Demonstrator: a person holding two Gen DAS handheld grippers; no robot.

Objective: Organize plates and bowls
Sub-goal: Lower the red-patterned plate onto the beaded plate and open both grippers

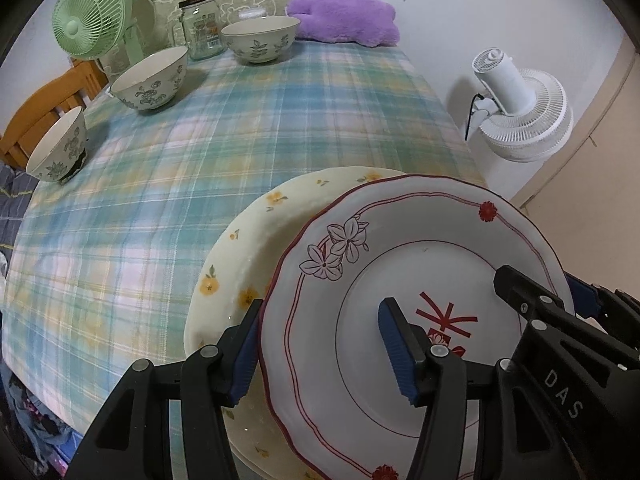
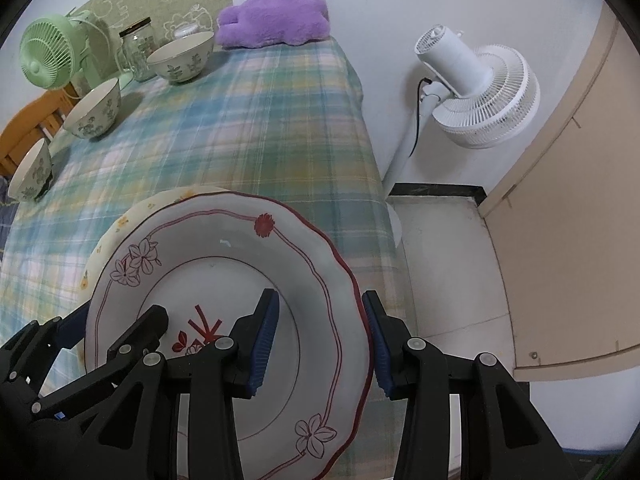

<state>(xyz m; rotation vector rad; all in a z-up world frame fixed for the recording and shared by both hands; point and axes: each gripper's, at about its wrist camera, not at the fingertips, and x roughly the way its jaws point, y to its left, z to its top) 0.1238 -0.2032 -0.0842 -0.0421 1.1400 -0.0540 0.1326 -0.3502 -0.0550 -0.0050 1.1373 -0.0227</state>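
A white plate with a red scalloped rim and flower outlines [image 1: 400, 240] [image 2: 224, 256] hangs between both grippers, partly over a cream plate with yellow flowers [image 1: 260, 240] [image 2: 132, 212] on the plaid tablecloth. My left gripper [image 1: 320, 356] clamps its left rim, one pad outside and one on the plate's face. My right gripper [image 2: 320, 348] clamps the opposite rim the same way. Three floral bowls [image 1: 260, 40] [image 1: 152, 80] [image 1: 56, 148] stand apart along the table's far and left sides.
A glass jar [image 1: 202, 26], a green fan [image 1: 90, 20] and a purple plush [image 1: 344, 18] sit at the back. A wooden chair [image 1: 40, 104] is at the left. A white standing fan [image 2: 472, 92] is past the table's right edge [image 2: 376, 184].
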